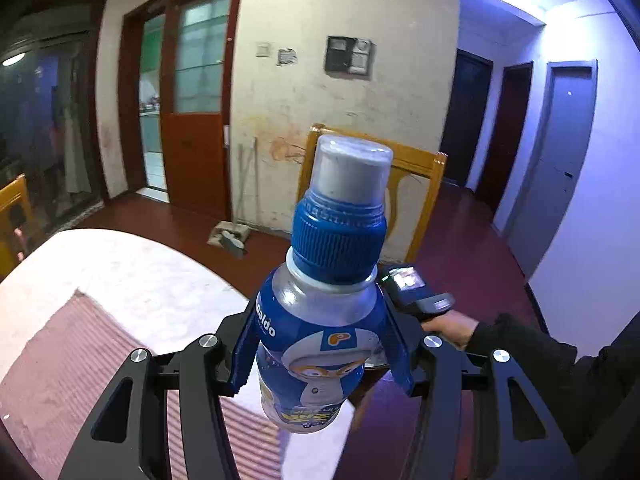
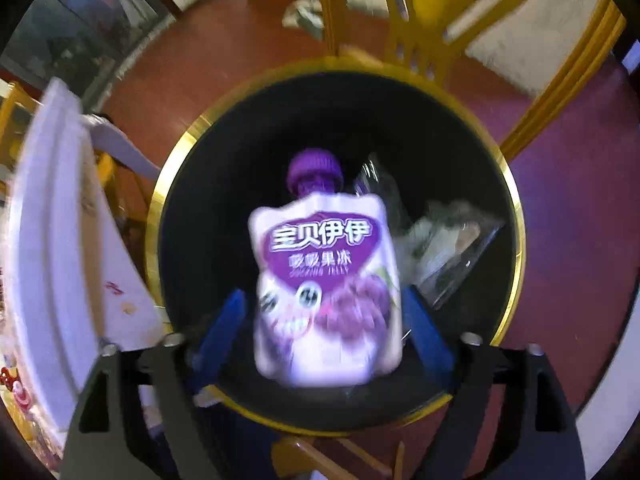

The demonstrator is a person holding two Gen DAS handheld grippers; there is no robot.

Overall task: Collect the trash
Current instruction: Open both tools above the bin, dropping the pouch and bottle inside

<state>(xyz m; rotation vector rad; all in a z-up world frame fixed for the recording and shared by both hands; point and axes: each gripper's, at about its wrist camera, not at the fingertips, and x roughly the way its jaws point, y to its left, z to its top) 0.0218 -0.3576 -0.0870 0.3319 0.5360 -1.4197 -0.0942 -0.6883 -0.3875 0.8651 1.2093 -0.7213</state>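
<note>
Two pieces of trash show, one per hand. The left tongs [image 1: 320, 354] clamp a clear plastic bottle [image 1: 320, 344] by its shoulders, upright, long axis vertical, ribbed blue cap [image 1: 338, 236] topped by a transparent dome; its glossy blue label shows a cartoon penguin and the letters "aldo", above the pale table [image 1: 120, 280]. The right tongs [image 2: 326, 320] stand apart, blue fingers [image 2: 222, 322] clear of a soft purple-and-white jelly pouch [image 2: 324, 292] printed "宝贝伊伊", purple screw cap pointing away, over the round black gold-rimmed bin [image 2: 516, 240] holding crinkled clear wrappers [image 2: 444, 248].

bin mouth [image 2: 516, 216] open below; chair [image 2: 404, 20], table edge [image 2: 48, 208] flanking
</note>
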